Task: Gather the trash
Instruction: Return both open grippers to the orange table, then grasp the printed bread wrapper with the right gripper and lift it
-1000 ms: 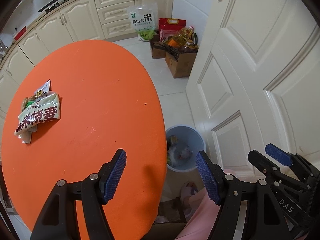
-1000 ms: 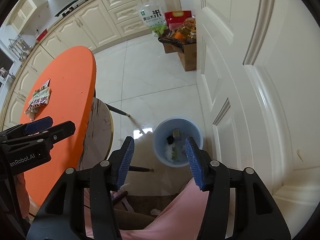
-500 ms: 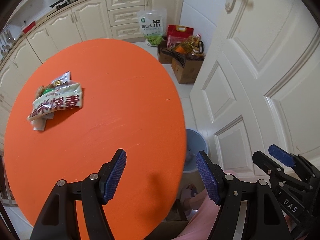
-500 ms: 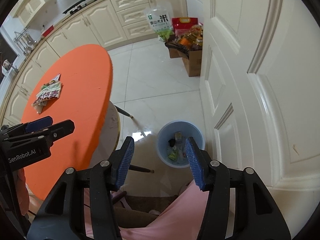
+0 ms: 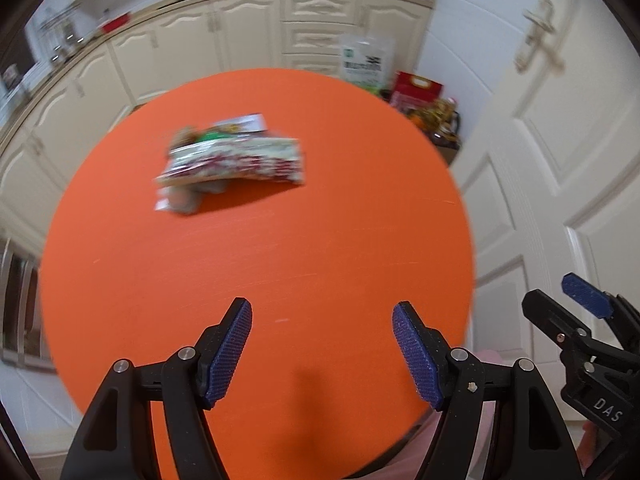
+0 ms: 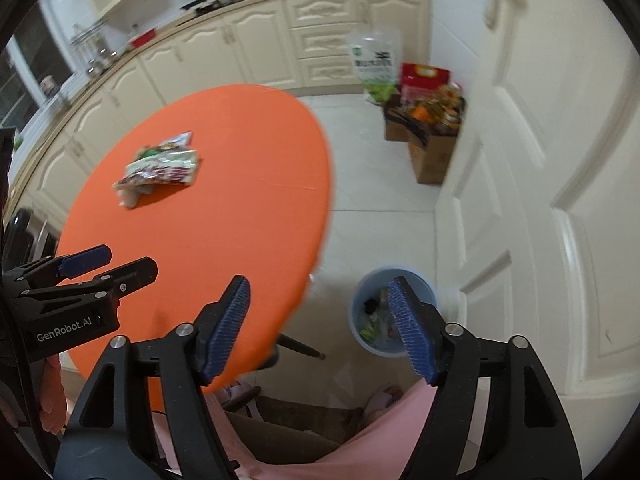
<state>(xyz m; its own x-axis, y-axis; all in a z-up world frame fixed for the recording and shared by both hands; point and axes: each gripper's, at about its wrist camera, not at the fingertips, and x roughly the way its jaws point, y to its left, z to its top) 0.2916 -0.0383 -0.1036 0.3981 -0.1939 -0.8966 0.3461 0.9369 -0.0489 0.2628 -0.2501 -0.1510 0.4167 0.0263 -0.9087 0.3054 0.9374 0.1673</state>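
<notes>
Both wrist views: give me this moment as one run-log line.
left claw: open, empty | right claw: jaws just opened wider, empty | snack wrappers: on orange table | blue bin: on floor, holds trash

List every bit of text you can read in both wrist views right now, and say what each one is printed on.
"GenRobot.AI": on the side of the left gripper, seen from the right wrist.
"DAS": on the body of the right gripper, seen from the left wrist.
Snack wrappers on the orange table: red print, too blurred to read.
White-and-green bag by the cabinets: dark characters, too blurred to read.
</notes>
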